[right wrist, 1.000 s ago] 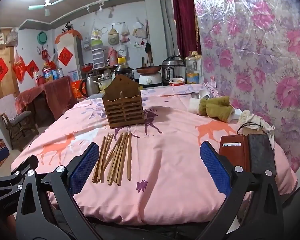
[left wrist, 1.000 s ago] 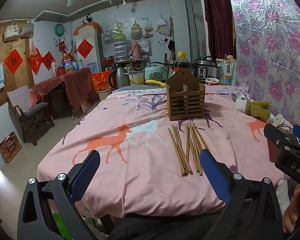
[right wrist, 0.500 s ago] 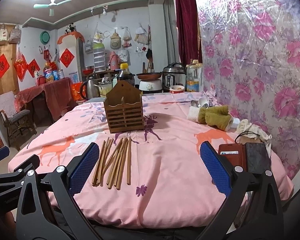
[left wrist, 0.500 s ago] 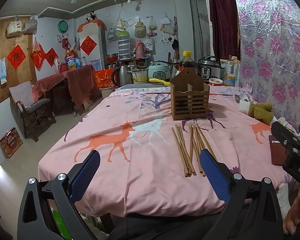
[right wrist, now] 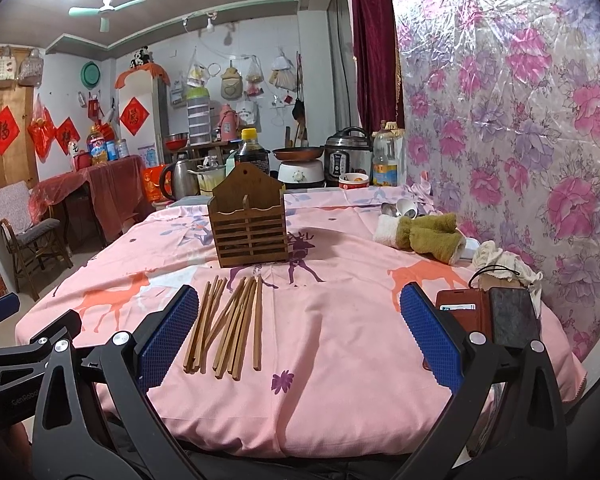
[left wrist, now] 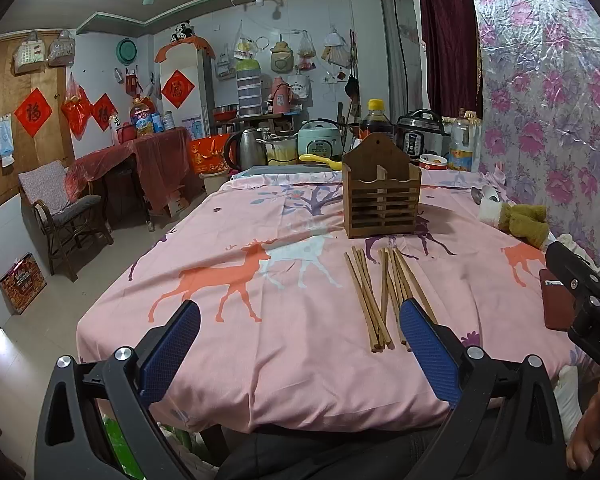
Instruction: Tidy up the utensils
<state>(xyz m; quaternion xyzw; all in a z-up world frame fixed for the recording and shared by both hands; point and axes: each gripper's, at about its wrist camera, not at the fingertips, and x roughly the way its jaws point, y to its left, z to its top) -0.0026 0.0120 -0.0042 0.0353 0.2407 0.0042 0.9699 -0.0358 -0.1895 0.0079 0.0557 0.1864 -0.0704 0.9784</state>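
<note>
Several wooden chopsticks (left wrist: 384, 292) lie loose on the pink tablecloth, also in the right wrist view (right wrist: 228, 324). A brown slatted wooden utensil holder (left wrist: 381, 200) stands upright behind them, also in the right wrist view (right wrist: 249, 224). My left gripper (left wrist: 300, 344) is open and empty over the table's near edge, left of the chopsticks. My right gripper (right wrist: 300, 336) is open and empty near the same edge, with the chopsticks just inside its left finger.
A red wallet and dark phone (right wrist: 488, 312) lie at the table's right side. A stuffed toy (right wrist: 420, 232) and rags lie by the floral wall. Cookers, a kettle and bottles (right wrist: 344, 160) line the far edge. A chair (left wrist: 56, 208) stands at the left.
Both grippers have risen and tilted slightly, so the table sits lower in both views. Both stay open. The chopsticks and holder have not moved.
</note>
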